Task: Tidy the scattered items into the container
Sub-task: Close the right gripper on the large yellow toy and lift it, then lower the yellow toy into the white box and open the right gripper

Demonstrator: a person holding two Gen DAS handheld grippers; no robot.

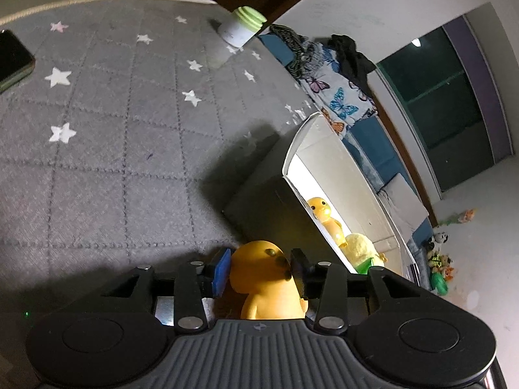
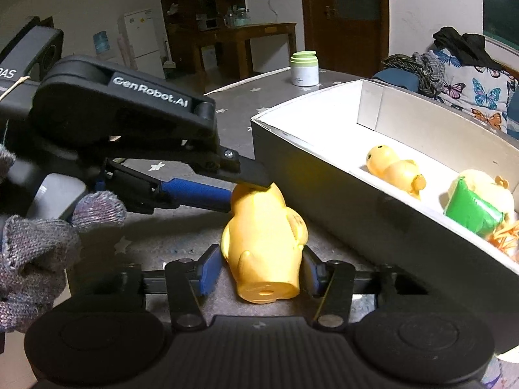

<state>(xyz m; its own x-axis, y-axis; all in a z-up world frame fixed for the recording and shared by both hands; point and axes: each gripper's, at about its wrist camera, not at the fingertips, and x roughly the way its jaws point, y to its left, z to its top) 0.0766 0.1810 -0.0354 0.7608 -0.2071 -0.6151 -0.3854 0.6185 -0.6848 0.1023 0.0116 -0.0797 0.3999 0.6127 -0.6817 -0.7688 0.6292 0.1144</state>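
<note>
A smooth, rounded yellow duck toy [image 2: 264, 243] lies on the quilted grey star cloth [image 1: 107, 136] just beside the grey box [image 2: 340, 201]. The left gripper [image 2: 248, 191] pinches its head; the right gripper [image 2: 261, 267] brackets its base, grip uncertain. Another glossy duck [image 2: 394, 171] lies inside the box.

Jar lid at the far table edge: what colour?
Pale green, ribbed, on a white jar; clearest in the right wrist view.

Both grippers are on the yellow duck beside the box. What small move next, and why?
Probably open the right gripper: its fingers only bracket the duck's base, while the left gripper pinches the yellow duck by the head. Then the left can lift it into the box.
</note>
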